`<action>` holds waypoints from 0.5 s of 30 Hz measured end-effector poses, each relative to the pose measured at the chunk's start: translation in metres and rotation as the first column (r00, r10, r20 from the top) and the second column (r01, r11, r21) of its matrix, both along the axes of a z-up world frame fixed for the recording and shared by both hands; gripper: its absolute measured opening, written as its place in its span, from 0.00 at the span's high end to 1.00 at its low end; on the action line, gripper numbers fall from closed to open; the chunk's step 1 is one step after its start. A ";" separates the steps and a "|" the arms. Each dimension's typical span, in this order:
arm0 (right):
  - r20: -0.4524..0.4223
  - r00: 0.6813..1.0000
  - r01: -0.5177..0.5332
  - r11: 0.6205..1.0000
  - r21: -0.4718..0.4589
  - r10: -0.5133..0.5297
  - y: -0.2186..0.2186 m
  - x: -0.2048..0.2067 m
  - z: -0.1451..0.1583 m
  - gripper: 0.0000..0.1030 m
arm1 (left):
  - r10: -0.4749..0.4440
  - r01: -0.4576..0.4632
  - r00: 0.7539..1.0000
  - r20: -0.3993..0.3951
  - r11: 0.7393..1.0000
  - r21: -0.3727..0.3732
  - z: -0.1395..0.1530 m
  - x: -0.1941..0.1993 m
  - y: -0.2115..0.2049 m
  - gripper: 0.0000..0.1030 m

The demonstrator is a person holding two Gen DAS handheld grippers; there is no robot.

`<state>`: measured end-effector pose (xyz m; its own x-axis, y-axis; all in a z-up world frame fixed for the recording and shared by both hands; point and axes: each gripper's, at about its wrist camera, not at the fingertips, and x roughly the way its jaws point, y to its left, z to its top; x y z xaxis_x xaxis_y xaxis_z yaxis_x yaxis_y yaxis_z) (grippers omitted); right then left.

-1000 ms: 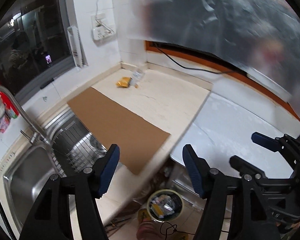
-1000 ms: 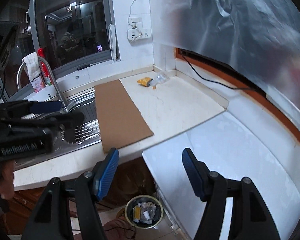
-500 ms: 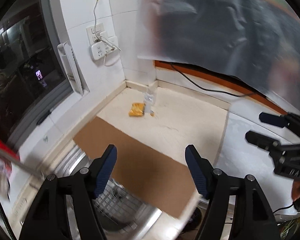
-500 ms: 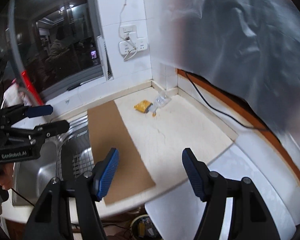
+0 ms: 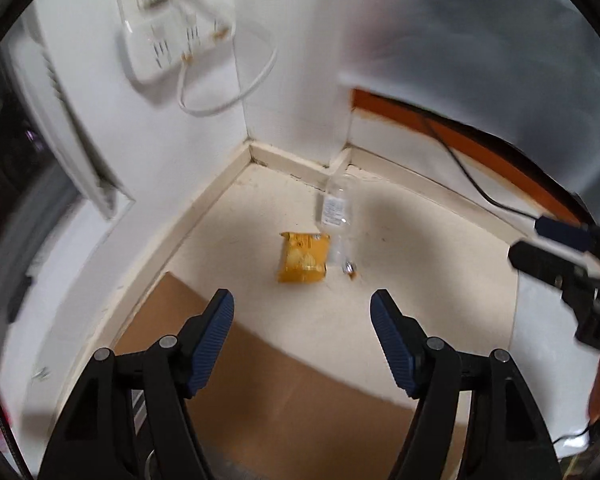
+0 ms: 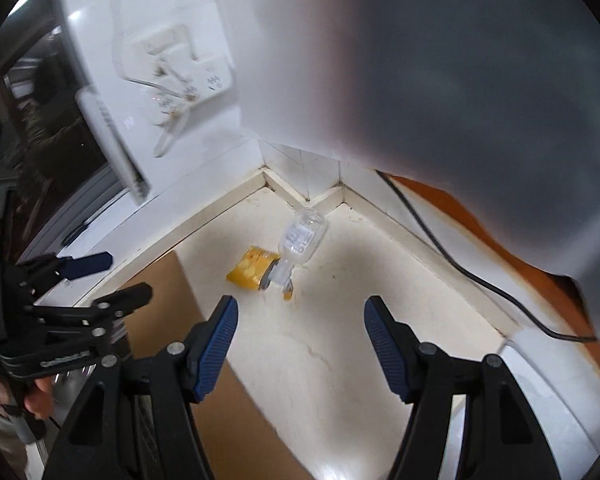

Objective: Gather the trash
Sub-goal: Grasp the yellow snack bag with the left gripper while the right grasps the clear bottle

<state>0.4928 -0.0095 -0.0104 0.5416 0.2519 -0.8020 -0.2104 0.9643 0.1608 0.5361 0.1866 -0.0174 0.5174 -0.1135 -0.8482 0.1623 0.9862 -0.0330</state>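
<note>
Left wrist view: left gripper (image 5: 302, 316) wide, jaws just opened further, nothing between ribbed blue pads. Crinkled yellow packet (image 5: 303, 257) ahead on the cream stone counter (image 5: 420, 280); clear bottle (image 5: 337, 216) beyond it.

Right wrist view: right gripper (image 6: 300, 322) wide, empty. Packet (image 6: 252, 267) ahead-left, touching bottle (image 6: 300, 242); flat brown cardboard (image 6: 164, 292) left.

Right tongs (image 6: 300, 336) stand wide apart above the pale tabletop (image 6: 340, 360), nothing between the blue pads. Ahead, in the corner, a clear plastic bottle (image 6: 300, 244) lies on its side, touching a yellow packet (image 6: 252, 268). Brown cardboard sheet (image 6: 156, 304) lies to the left. Left tongs (image 6: 104, 276) visible at left edge, also apart, empty. Black cable (image 6: 460, 268) runs along the right wall.
</note>
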 end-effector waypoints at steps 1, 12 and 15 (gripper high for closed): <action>-0.008 1.000 0.006 1.000 -0.001 -0.006 0.003 0.009 -0.008 0.36 | 0.008 -0.009 1.000 -0.016 1.000 -0.021 -0.012 0.015 0.004 0.33; -0.117 0.985 0.137 0.984 0.111 -0.124 0.035 0.111 -0.125 0.36 | 0.052 -0.065 0.988 -0.144 0.994 -0.086 -0.124 0.102 0.017 0.33; -0.144 0.976 0.188 0.969 0.160 -0.165 0.035 0.130 -0.143 0.36 | 0.060 -0.077 0.985 -0.162 0.992 -0.103 -0.144 0.113 0.017 0.33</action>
<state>0.6229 0.0253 -0.1538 0.4849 0.3018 -0.8209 -0.0059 0.9397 0.3420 0.6488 0.2039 -0.1610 0.3874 -0.1782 -0.9045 0.0787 0.9840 -0.1601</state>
